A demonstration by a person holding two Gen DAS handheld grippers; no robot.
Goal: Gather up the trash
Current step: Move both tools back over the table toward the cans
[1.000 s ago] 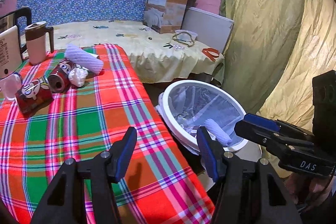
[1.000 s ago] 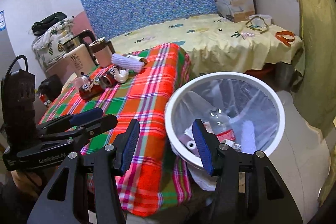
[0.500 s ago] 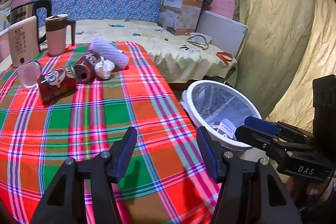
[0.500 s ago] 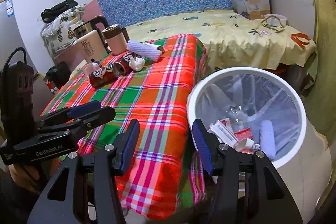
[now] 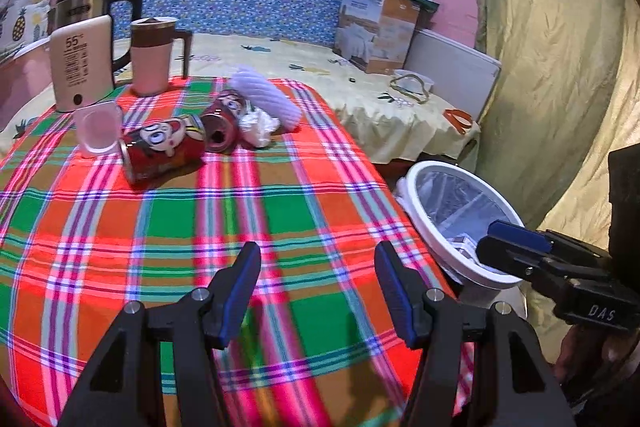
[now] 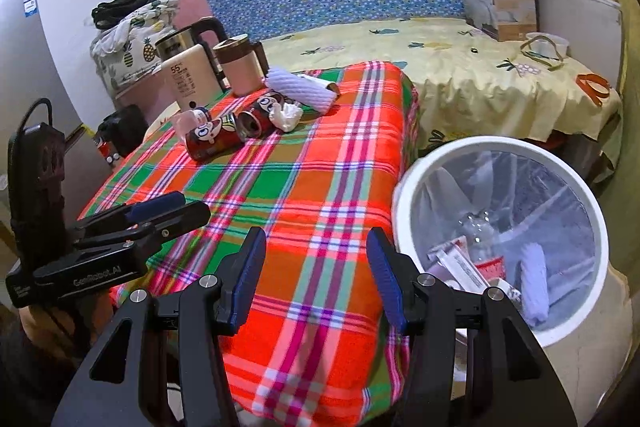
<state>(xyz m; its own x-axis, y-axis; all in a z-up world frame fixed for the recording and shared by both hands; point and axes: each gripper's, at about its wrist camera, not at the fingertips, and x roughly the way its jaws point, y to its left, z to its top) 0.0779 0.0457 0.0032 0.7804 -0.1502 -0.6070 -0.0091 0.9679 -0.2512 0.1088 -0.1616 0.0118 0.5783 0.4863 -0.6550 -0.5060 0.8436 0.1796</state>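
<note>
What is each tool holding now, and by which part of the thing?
Nothing is held. The left tool and the right tool both stand open over the plaid tablecloth, with only cloth showing between their fingers.

Near half of the tablecloth [image 5: 168, 227] lay bare, open to passage. At the far edge, two cans [image 5: 162, 151], tissue wad [image 5: 259, 125], white roll [image 5: 266, 95], mug [image 5: 152, 57] and kettle [image 5: 98, 7] crowded together. Bin [image 6: 404, 203] stood touching the right edge.
</note>
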